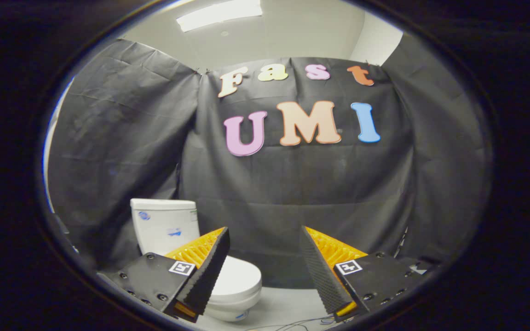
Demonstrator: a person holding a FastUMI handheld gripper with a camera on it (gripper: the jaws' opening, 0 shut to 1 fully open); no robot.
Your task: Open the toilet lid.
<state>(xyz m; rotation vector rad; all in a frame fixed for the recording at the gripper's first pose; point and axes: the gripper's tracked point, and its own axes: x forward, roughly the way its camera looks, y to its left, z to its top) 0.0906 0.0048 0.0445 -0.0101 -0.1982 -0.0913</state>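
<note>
A white toilet stands on the floor against the black cloth wall, beyond my left finger. Its tank (164,227) rises behind that finger, and the closed lid (237,280) lies flat over the bowl, partly hidden by the finger. My gripper (265,236) is open, its two fingers wide apart with nothing between them. The toilet is some way ahead of the fingertips and off to their left; nothing touches it.
The black cloth wall (292,193) closes off the booth behind and to both sides of the toilet. A pale floor (288,305) runs in front of the bowl, with thin cables (292,325) lying on it close to my fingers.
</note>
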